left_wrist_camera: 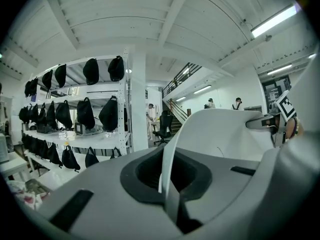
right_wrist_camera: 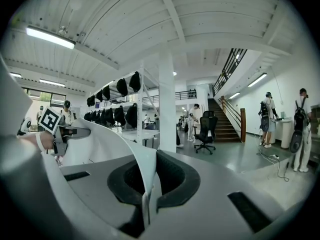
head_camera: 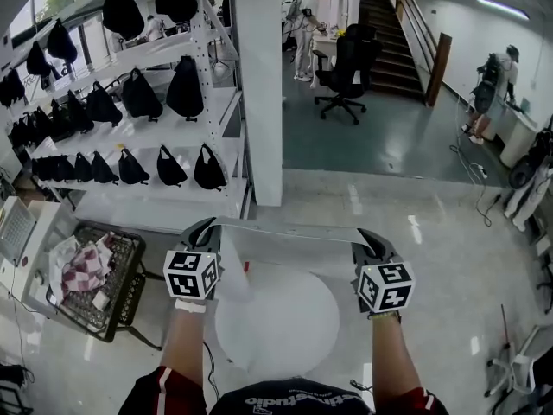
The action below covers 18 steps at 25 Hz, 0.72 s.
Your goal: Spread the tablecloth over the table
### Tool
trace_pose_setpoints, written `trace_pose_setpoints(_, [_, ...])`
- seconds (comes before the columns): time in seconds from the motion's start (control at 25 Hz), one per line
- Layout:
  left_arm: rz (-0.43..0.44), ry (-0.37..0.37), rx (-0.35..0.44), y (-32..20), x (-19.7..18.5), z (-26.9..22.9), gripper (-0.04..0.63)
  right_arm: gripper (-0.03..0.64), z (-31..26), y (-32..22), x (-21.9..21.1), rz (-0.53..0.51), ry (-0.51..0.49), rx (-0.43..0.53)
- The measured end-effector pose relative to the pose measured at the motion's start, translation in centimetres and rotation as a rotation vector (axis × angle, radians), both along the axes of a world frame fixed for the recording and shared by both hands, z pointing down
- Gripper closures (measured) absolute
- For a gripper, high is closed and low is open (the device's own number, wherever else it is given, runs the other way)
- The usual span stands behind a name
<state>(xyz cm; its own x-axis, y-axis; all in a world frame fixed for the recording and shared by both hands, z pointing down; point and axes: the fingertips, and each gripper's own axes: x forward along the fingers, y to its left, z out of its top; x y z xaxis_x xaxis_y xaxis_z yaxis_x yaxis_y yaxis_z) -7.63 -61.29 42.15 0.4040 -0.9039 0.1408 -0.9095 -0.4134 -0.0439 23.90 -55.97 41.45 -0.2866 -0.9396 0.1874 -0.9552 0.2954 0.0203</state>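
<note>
A person is stretching a white tablecloth (head_camera: 285,230) between two hand-held grippers above a round white table (head_camera: 294,331). The left gripper (head_camera: 203,228) is clamping one end of the cloth's upper edge, its jaws pressed together on the fabric. The right gripper (head_camera: 367,237) is pinching the other end in the same way. The held edge is running level over the table's far edge, while a fold of the cloth is hanging down towards the table's left side. Whether that fold is touching the top cannot be told.

Seen from the left gripper (left_wrist_camera: 167,180), the tablecloth (left_wrist_camera: 225,134) is curving away to the right. Seen from the right gripper (right_wrist_camera: 145,195), it is sweeping off to the left.

A wire basket (head_camera: 121,305) holding a checked cloth (head_camera: 85,271) is standing on the floor just left of the table. Behind it, black bags (head_camera: 184,89) are hanging on white shelves (head_camera: 220,115) beside a pillar (head_camera: 259,85). Further back, people are standing near an office chair (head_camera: 346,69) and a staircase (head_camera: 389,33).
</note>
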Motion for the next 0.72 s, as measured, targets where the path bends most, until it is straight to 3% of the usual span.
trace_pose_setpoints(0.72, [0.127,-0.087,-0.046,5.2,-2.8,4.2,0.577,0.589,4.9,7.3,-3.4,0.046,-0.02,-0.096])
